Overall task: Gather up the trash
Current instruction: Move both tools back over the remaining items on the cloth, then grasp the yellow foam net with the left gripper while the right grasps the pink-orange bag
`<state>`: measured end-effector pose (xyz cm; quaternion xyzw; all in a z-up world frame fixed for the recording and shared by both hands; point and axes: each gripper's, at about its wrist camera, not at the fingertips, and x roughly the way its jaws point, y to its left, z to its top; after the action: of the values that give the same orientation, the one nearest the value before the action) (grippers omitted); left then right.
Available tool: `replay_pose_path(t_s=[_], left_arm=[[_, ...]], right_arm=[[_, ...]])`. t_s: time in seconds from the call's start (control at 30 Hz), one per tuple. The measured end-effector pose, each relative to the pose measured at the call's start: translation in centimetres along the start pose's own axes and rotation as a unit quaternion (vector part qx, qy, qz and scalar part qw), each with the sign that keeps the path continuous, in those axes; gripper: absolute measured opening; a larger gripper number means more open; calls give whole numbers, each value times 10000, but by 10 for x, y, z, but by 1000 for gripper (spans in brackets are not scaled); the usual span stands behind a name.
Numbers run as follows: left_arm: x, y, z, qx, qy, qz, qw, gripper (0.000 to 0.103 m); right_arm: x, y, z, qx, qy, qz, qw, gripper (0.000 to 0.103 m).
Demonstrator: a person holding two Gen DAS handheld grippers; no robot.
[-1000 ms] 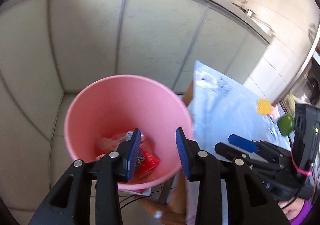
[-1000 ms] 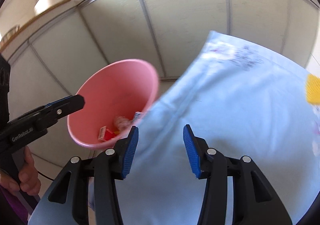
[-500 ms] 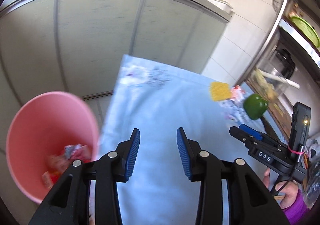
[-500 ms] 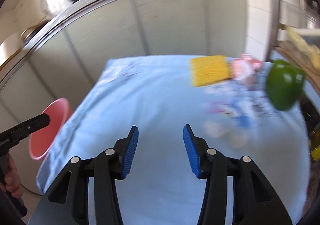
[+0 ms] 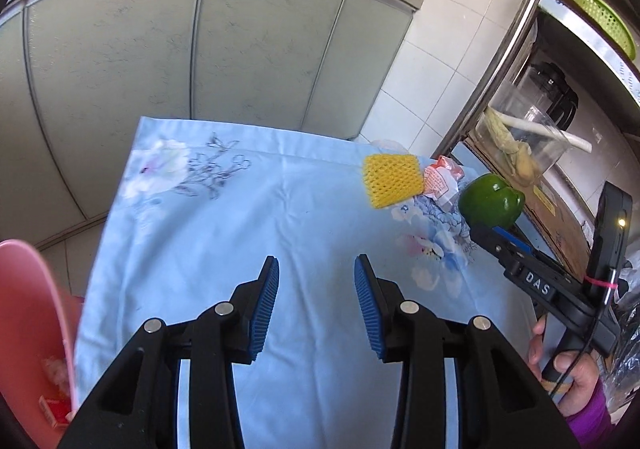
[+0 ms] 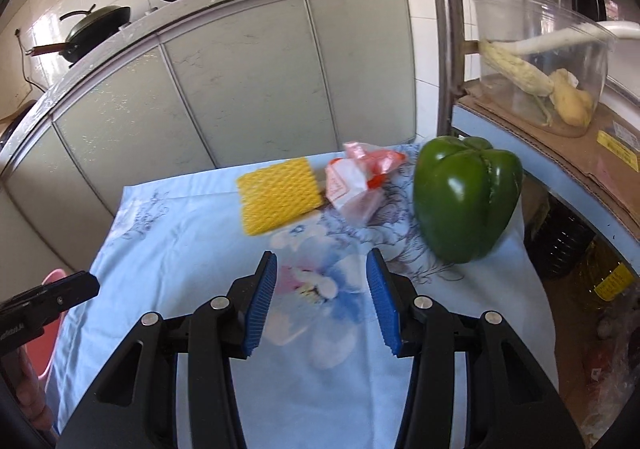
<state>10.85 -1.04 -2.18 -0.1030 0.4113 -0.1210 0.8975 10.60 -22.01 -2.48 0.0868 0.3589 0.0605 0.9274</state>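
kitchen cabinets back a blue floral cloth [image 6: 192, 233]. on its far side the crumpled wrapper [image 6: 356, 181] lies just beside the yellow foam net [image 6: 280, 195], near the green pepper [image 6: 466, 205]. right gripper [image 6: 322, 303] and left gripper [image 5: 316, 307] both gape empty. best pinch the wrapper's raised crumple, clear of the pepper, then carry it to the pink bin [image 5: 28, 313].

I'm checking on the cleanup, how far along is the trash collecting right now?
Partly done. The pink bin beside the table already holds some wrappers. Nothing is in hand: the left tool and right tool both hang open over the blue cloth. Left to collect: the yellow foam net and the crumpled wrapper. The green pepper isn't trash.
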Motion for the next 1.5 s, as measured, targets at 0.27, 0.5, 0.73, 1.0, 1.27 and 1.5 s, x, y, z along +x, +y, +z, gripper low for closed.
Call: replay_pose_path(t_s=[0.27,0.5,0.73,1.0,1.27,1.5], left_arm=[[39,-13,23,4,69,-117,9999,38],[70,-25,44,-185,-19,-316,9993,39],[99,-43,63,-55,-175,-480,9987,39],[136,-58,79,99,-202,-391,9990,40],[169,-64,83,233,5,-150,9996,39],[166,-66,72,314,21,-382,9988,7]], right_arm=[[19,-4,9,-7,35,-22,10000,48],[42,3,28,-128,-169,-285,9994,48],[69,3,33,-186,-97,-615,9979,48],[78,6,38,-305,15,-515,9982,26],[78,3,36,-187,73,-382,9991,21],[81,-4,35,-9,132,-326,9994,21]])
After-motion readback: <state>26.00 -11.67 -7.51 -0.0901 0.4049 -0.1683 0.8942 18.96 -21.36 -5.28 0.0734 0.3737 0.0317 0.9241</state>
